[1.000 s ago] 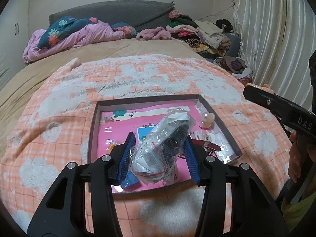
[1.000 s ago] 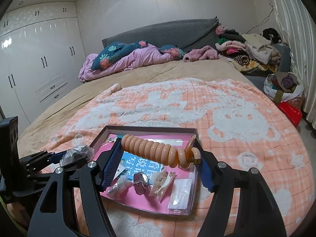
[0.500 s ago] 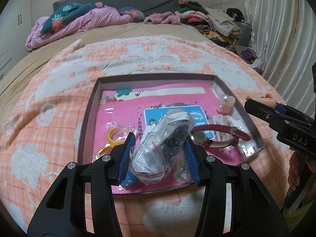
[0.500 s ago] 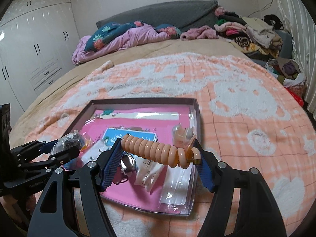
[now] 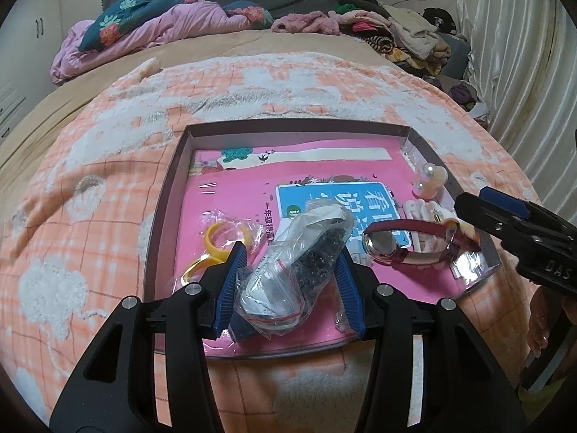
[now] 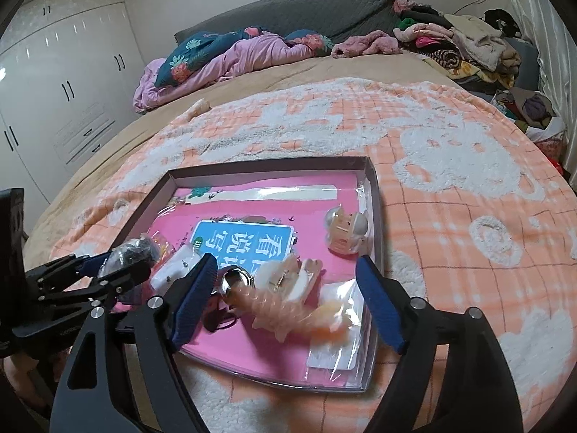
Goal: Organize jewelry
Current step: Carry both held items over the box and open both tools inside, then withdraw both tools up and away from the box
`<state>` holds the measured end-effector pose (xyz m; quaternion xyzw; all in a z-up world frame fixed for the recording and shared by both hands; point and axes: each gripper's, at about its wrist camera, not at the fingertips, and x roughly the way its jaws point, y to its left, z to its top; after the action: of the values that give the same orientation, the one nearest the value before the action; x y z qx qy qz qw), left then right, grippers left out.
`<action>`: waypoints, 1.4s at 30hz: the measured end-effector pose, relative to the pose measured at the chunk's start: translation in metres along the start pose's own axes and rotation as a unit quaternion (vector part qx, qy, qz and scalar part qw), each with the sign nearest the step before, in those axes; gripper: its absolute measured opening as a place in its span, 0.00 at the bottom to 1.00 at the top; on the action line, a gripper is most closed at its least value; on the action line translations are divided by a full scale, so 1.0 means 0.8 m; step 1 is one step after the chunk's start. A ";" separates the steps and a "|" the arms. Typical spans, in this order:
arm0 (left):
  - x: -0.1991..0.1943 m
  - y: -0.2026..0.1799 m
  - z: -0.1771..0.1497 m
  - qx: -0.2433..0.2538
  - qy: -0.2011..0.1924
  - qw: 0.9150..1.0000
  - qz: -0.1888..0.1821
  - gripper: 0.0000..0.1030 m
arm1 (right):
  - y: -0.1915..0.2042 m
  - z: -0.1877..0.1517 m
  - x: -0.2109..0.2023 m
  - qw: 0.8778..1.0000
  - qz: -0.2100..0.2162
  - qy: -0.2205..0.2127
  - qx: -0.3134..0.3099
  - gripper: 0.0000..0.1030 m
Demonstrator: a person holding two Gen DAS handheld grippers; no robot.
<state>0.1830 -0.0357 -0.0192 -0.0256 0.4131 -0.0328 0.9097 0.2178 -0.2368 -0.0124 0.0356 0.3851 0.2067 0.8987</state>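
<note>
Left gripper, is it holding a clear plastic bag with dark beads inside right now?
Yes, the left gripper has its blue pads pressed on either side of the clear plastic bag of dark beads, above the tray.

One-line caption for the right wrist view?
Right gripper, jaws just opened, drops a peach coil bracelet into the tray on the bed.

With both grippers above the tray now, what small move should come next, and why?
Probably open the left gripper to drop the clear bag of dark beads into the tray. The bag hangs low over the pink liner, while the right gripper, jaws just opened, has already let the peach spiral hair tie go.
</note>
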 end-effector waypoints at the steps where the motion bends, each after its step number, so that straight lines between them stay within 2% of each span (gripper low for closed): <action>1: 0.000 0.000 0.000 0.000 0.000 1.000 0.000 0.40 | 0.000 0.000 -0.001 1.000 0.000 -0.001 0.001 0.78; 4: 0.003 0.000 -0.001 -0.003 0.004 1.000 0.004 0.40 | -0.003 0.001 -0.005 1.000 0.003 -0.002 0.007 0.81; 9: -0.002 0.002 -0.001 -0.007 0.000 1.000 0.005 0.51 | -0.008 0.002 -0.013 1.000 0.007 -0.007 0.015 0.85; 14: -0.009 0.000 0.003 -0.002 -0.004 1.000 0.008 0.52 | -0.009 0.002 -0.021 1.000 0.008 -0.011 0.017 0.87; 22: -0.030 0.001 0.007 -0.005 -0.020 1.000 0.006 0.63 | -0.004 -0.001 -0.036 1.000 0.008 -0.019 0.011 0.89; 25: -0.039 0.001 0.005 -0.009 -0.026 1.000 0.004 0.71 | 0.001 -0.003 -0.049 0.999 0.011 -0.028 0.010 0.91; 30: -0.062 -0.002 -0.003 -0.009 -0.043 0.999 0.006 0.89 | 0.008 -0.006 -0.081 0.998 0.018 -0.054 0.013 0.95; 42: -0.118 -0.008 -0.035 -0.012 -0.069 0.997 0.014 0.91 | 0.044 -0.037 -0.157 0.994 0.016 -0.104 -0.021 0.96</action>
<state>0.0996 -0.0350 0.0332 -0.0333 0.3502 -0.0134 0.9360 0.1072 -0.2575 0.0599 0.0439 0.2847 0.2245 0.9309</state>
